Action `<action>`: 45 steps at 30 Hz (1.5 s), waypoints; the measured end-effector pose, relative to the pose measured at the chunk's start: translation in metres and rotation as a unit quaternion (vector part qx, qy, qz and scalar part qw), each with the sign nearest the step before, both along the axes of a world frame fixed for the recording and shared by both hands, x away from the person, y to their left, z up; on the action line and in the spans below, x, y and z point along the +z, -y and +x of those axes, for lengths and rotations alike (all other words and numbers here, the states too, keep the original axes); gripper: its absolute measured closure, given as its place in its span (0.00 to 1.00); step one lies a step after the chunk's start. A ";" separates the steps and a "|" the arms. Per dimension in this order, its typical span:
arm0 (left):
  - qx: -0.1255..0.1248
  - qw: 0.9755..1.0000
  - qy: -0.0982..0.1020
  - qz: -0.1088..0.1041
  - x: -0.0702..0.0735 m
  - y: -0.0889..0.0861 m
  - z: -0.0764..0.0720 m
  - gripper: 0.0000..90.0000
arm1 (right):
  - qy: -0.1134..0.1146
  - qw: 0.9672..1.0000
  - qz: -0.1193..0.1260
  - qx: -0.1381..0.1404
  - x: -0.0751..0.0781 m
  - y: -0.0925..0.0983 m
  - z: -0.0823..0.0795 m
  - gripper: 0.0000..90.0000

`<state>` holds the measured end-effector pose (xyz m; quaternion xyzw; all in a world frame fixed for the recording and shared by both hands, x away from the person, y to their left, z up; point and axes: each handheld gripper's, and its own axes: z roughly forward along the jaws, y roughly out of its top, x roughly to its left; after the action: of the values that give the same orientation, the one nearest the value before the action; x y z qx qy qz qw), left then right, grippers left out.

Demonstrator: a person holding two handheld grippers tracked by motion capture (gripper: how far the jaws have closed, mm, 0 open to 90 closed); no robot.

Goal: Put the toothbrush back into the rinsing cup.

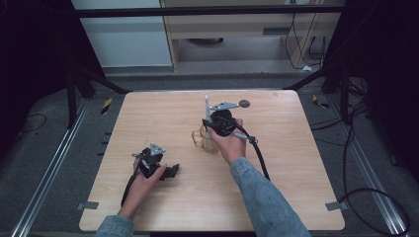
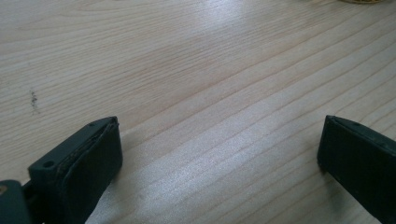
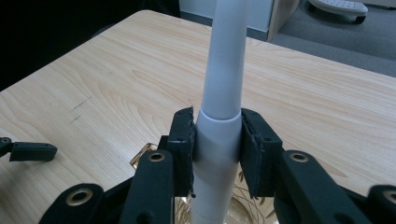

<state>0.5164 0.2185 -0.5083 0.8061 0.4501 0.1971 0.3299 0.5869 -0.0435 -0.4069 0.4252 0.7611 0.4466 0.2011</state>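
We are clamping our right gripper on a white stick, standing upright over a clear glass at the middle of the table. Our left gripper is resting open, well apart.

White handle cut off above.

On the wooden table, the right gripper holds a white rod upright above a clear glass vessel. The left gripper rests near the front-left.
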 end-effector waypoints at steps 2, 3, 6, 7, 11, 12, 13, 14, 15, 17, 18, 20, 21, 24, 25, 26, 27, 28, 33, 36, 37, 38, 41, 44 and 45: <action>0.000 1.000 0.000 0.000 0.000 0.000 0.000 0.00 | 0.000 1.000 0.000 0.000 0.000 0.000 0.000 0.75; 0.000 1.000 0.000 0.000 0.000 0.000 0.000 0.00 | 0.000 1.000 0.000 0.000 0.000 0.000 0.000 0.75; 0.000 1.000 0.000 0.000 0.000 0.000 0.000 0.00 | 0.000 1.000 0.001 0.000 0.000 0.000 0.000 0.75; 0.000 1.000 0.000 0.000 0.000 0.000 0.000 0.00 | 0.000 1.000 0.001 0.000 0.000 0.000 0.001 0.75; 0.000 1.000 0.000 0.000 0.000 0.000 0.000 0.00 | 0.000 1.000 0.002 -0.001 0.000 0.000 0.001 0.75; 0.000 1.000 0.000 0.000 0.000 0.000 0.000 0.00 | 0.000 1.000 0.002 -0.001 -0.001 0.000 0.002 0.75; 0.000 1.000 0.000 0.000 0.000 0.000 0.000 0.00 | -0.001 1.000 0.003 -0.001 -0.001 0.000 0.002 0.75; 0.000 1.000 0.000 0.000 0.000 0.000 0.000 0.00 | -0.002 1.000 0.005 -0.002 -0.001 0.000 0.003 0.75; 0.000 1.000 0.000 0.000 0.000 0.000 0.000 0.00 | -0.002 1.000 0.005 -0.002 -0.001 0.000 0.003 0.75; 0.000 1.000 0.000 0.000 0.000 0.000 0.000 0.00 | -0.002 1.000 0.006 -0.003 -0.001 0.000 0.004 0.75; 0.000 1.000 0.000 0.000 0.000 0.000 0.000 0.00 | -0.003 1.000 0.007 -0.004 -0.001 0.000 0.005 0.75; 0.000 1.000 0.000 0.000 0.000 0.000 0.000 0.00 | -0.005 1.000 0.007 -0.006 -0.001 0.000 0.006 0.75; 0.000 1.000 0.000 0.000 0.000 0.000 0.000 0.00 | -0.005 1.000 0.008 -0.007 -0.001 0.001 0.007 0.75; 0.000 1.000 0.000 0.000 0.000 0.000 0.000 0.00 | -0.008 1.000 0.011 -0.010 -0.002 0.003 0.009 0.74; 0.000 1.000 0.000 0.000 0.000 0.000 0.000 0.00 | -0.009 1.000 0.011 -0.011 -0.002 0.003 0.009 0.74; 0.000 1.000 0.000 0.000 0.000 0.000 0.000 0.00 | -0.009 1.000 0.011 -0.012 -0.002 0.004 0.010 0.74; 0.000 1.000 0.000 0.000 0.000 0.000 0.000 0.00 | -0.010 1.000 0.012 -0.013 -0.002 0.004 0.011 0.74; 0.000 1.000 0.000 0.000 0.000 0.000 0.000 0.00 | -0.011 1.000 0.012 -0.014 -0.002 0.005 0.011 0.74; 0.000 1.000 0.000 0.000 0.000 0.000 0.000 0.00 | -0.016 1.000 0.017 -0.019 -0.002 0.007 0.013 0.74; 0.000 1.000 0.000 0.000 0.000 0.000 0.000 0.00 | -0.017 1.000 0.016 -0.021 -0.002 0.008 0.015 0.74; 0.000 1.000 0.000 0.000 0.000 0.000 0.000 0.00 | -0.018 0.999 0.016 -0.021 -0.002 0.008 0.015 0.74; 0.000 1.000 0.000 0.000 0.000 0.000 0.000 0.00 | -0.018 1.000 0.014 -0.021 -0.002 0.008 0.016 0.74; 0.000 1.000 0.000 0.000 0.000 0.000 0.000 0.00 | -0.019 0.999 0.015 -0.021 -0.002 0.008 0.016 0.74; -0.001 1.000 0.000 0.000 0.000 0.000 0.000 0.00 | -0.021 0.999 0.017 -0.022 -0.002 0.008 0.017 0.74; -0.001 1.000 0.000 0.000 0.000 0.000 0.000 0.00 | -0.022 0.999 0.018 -0.023 -0.002 0.008 0.017 0.74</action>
<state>0.5165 0.2185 -0.5083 0.8062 0.4496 0.1969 0.3303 0.6037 -0.0517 -0.4088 0.4557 0.7474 0.4459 0.1868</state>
